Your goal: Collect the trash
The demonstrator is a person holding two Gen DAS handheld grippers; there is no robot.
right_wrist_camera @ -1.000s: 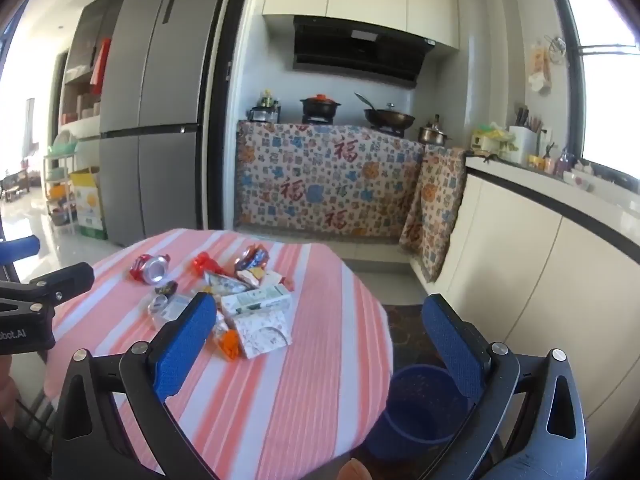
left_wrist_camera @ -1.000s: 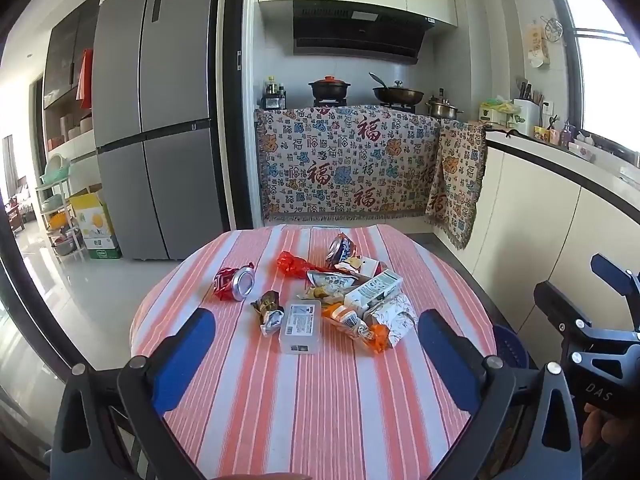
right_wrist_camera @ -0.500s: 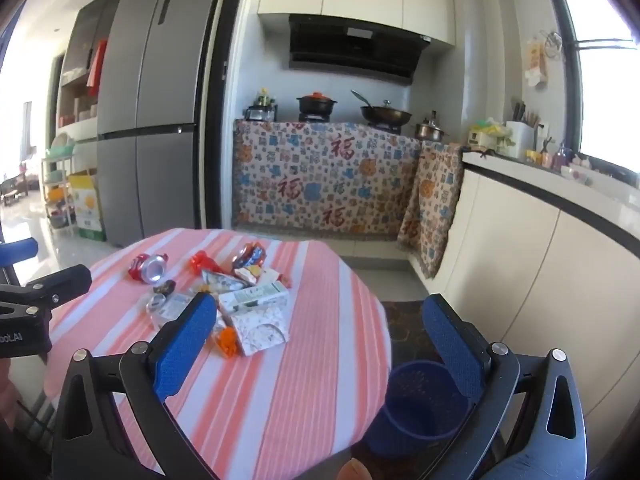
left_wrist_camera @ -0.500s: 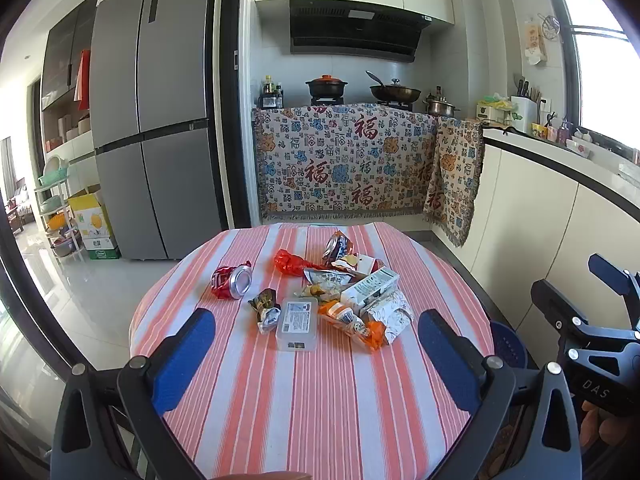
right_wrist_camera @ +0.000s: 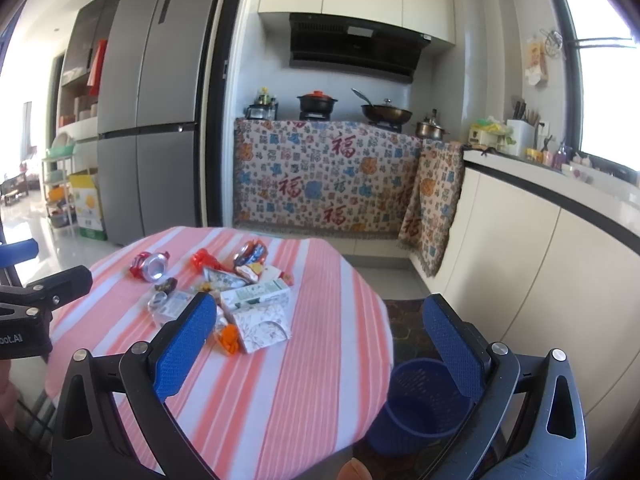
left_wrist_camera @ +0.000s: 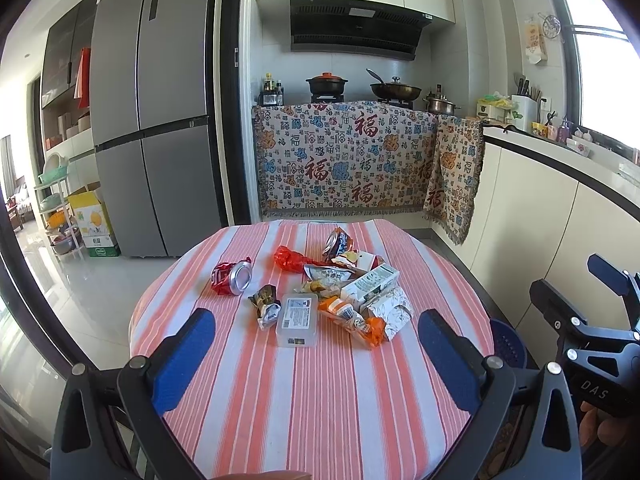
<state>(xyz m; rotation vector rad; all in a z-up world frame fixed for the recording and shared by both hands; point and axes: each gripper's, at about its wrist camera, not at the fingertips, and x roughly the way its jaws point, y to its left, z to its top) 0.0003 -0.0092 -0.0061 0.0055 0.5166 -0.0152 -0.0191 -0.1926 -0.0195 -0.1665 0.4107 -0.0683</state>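
Left claw (left_wrist_camera: 316,354) gapes just short of trash pile (left_wrist_camera: 328,292).

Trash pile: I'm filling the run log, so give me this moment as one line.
phase: approach | left gripper: open, empty | right gripper: open, empty | trash: on table | bin: on floor

The left gripper (left_wrist_camera: 316,354) hovers with jaws wide apart over the striped tabletop (left_wrist_camera: 312,400), where a crushed red can (left_wrist_camera: 232,278), a clear plastic box (left_wrist_camera: 298,320), a white carton (left_wrist_camera: 370,283) and crumpled wrappers (left_wrist_camera: 320,276) lie clustered, the right gripper (left_wrist_camera: 588,320) alongside.
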